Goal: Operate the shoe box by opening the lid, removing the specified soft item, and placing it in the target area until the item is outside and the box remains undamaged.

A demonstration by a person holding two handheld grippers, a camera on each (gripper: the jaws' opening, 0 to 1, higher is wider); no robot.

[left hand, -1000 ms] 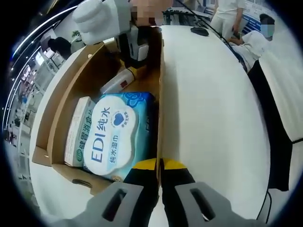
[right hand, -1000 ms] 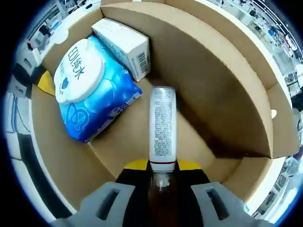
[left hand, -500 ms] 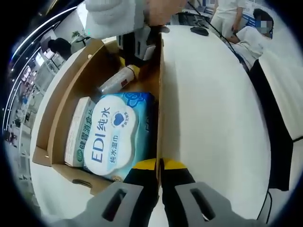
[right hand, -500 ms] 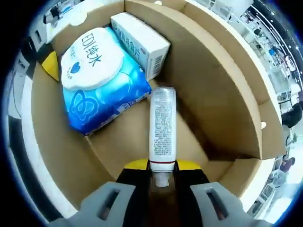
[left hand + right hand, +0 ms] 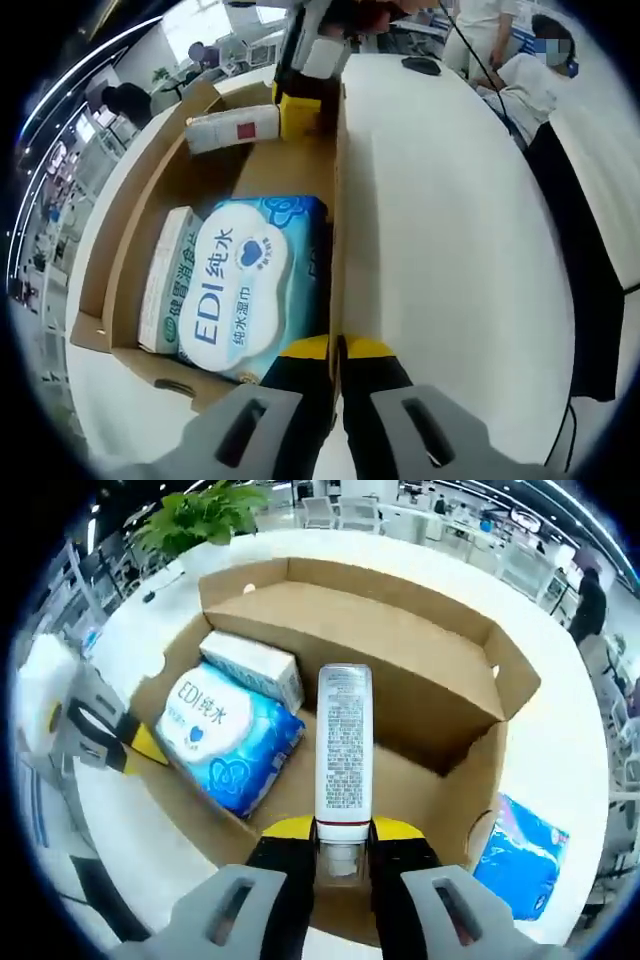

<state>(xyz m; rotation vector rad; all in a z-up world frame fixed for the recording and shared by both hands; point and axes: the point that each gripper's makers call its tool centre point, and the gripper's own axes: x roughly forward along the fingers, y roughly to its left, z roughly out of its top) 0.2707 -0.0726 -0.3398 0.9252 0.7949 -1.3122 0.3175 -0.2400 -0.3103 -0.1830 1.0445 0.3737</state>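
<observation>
Right gripper view: fingers (image 5: 340, 842) clamp tube (image 5: 343, 750) above box (image 5: 400, 680) holding wipes (image 5: 225, 740), carton (image 5: 253, 666).

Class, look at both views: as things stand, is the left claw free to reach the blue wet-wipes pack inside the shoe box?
Probably not yet. The left claw is shut on the box wall, so it must let go first. The wet-wipes pack lies uncovered just beside that wall.
</observation>
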